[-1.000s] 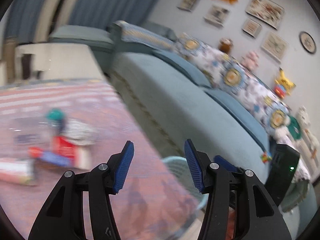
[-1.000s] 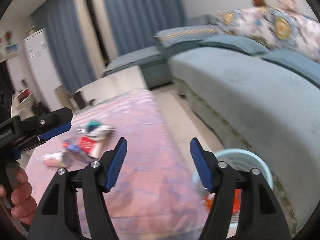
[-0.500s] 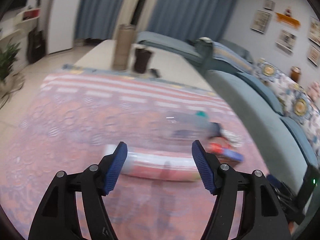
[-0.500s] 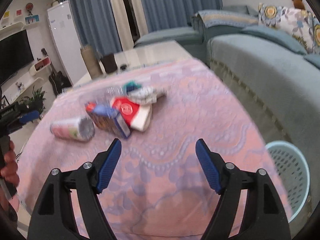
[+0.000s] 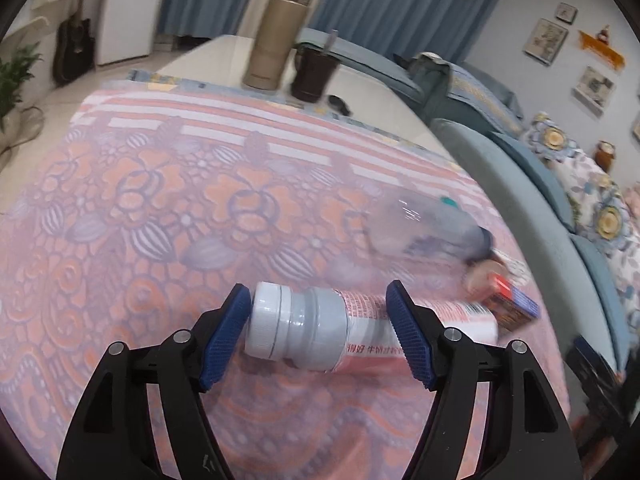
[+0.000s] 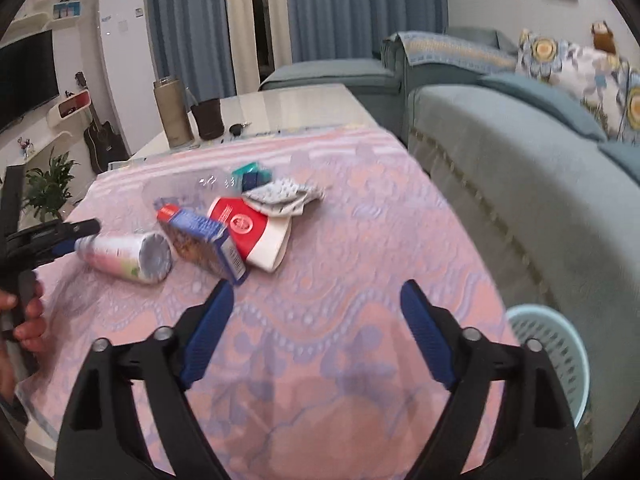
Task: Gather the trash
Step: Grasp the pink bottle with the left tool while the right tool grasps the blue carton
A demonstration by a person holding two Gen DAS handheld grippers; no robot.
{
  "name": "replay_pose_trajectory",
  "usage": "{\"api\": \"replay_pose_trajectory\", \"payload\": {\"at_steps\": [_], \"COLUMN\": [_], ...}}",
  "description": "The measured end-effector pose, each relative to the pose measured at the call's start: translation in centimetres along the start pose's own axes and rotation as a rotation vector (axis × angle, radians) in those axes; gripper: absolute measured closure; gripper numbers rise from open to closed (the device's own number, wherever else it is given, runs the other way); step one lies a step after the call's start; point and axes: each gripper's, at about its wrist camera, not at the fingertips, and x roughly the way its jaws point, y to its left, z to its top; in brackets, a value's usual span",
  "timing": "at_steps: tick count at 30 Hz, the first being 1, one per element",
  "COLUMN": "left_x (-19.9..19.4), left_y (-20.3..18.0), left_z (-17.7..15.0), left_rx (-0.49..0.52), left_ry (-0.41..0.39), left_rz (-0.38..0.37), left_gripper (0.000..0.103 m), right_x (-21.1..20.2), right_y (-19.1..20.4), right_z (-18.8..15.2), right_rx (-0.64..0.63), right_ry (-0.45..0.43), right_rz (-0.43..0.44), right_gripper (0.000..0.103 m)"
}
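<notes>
Bottle [image 5: 360, 328] lies on its side on the cloth [image 5: 160, 208], beside the box [image 6: 202, 240] | left gripper [image 5: 320, 330]: jaws opening, bottle neck between them, not pinched | right gripper [image 6: 316, 334]: jaws opening, nothing between, above the cloth short of the box | cup [image 6: 256, 236] just past the box | basket [image 6: 556, 356] on the floor, well right of the box

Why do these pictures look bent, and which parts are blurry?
Both views: fisheye lenses curve the edges inside a dark round border. Left wrist view: the white-capped pink-labelled bottle is sharp, the clear plastic bottle smeared. Right wrist view: the pale blue mesh basket is soft.
</notes>
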Motion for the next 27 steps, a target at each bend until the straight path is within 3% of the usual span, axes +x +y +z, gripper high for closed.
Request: {"api": "replay_pose_trajectory", "payload": {"at_steps": [2, 11, 17, 19, 24, 27], "left_x": [-0.9, -4.1, -4.0, -2.2, 3.3, 4.6], "left_y": [-0.7, -6.0, -9.0, -10.9, -13.3, -14.1], "left_z": [-1.3, -7.9, -7.5, -6.6, -5.5, -5.7], "left_rx": [0.019, 0.210, 0.386, 0.499, 0.655, 0.676], "left_ry": [0.032, 0.169, 0.132, 0.130, 0.225, 0.250], "left_rz": [-0.077, -0.240, -0.174, -0.153, -0.125, -0.128], "left_gripper": [0.035, 0.035, 0.034, 0.034, 0.036, 0.034], "right_x": [0.8, 1.9, 1.9, 2.0, 2.1, 2.2], "right_y": [-0.3, -0.7, -2.4, -2.8, -2.6, -1.7], "right_z": [0.0, -0.4, -0.2, -0.2, -0.2, -0.2], "right_rx": [0.004, 0.010, 0.088, 0.111, 0.106, 0.062], "right_ry": [0.007, 0.026, 0.021, 0.026, 0.032, 0.041], "right_rz": [0.003, 0.041, 0.076, 0.084, 0.096, 0.111], "right_gripper": [0.021, 0.021, 0.021, 0.021, 0.021, 0.021]}}
